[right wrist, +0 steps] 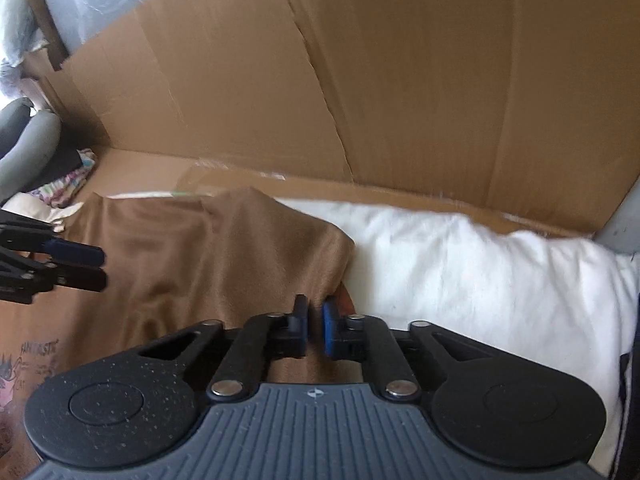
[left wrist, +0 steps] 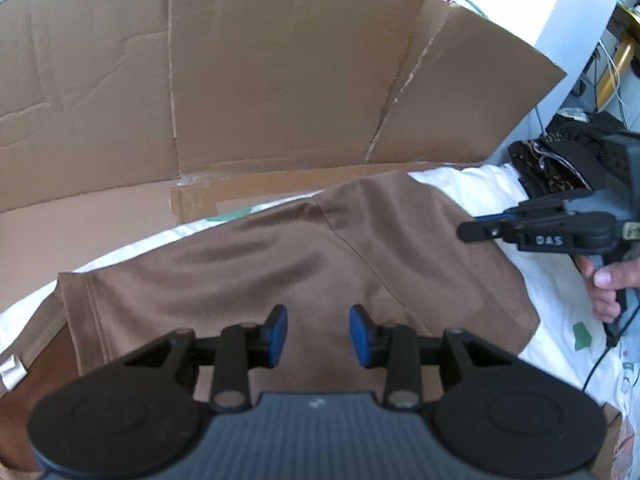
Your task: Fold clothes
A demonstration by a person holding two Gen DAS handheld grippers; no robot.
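Little writing can be read: in the left wrist view the right gripper [left wrist: 466, 232] carries white letters that look like "DAS" on its black linkage, and in the right wrist view a cardboard surface at the near left bears a faint printed drawing with a word like "FANTASTIC" [right wrist: 40, 347] (too blurred to be sure).

The brown garment [left wrist: 304, 256] lies spread on a white sheet [left wrist: 560, 304], in front of a large flattened cardboard sheet [left wrist: 260, 72] standing at the far side.

The left gripper [left wrist: 318, 332] hovers over the garment's near part with its blue pads apart and nothing pressed between them. The right gripper's own camera shows its pads drawn nearly together at the garment's right edge [right wrist: 316, 328], with a narrow gap; whether cloth is pinched there cannot be told.

Only the left wrist view shows the hand [left wrist: 608, 284] gripping the right tool's handle, a dark patterned cloth pile [left wrist: 560, 156] at the far right and green patches on the sheet. Only the right wrist view shows a striped cloth [right wrist: 68, 184] at the far left and the left gripper [right wrist: 96, 266] from the side.
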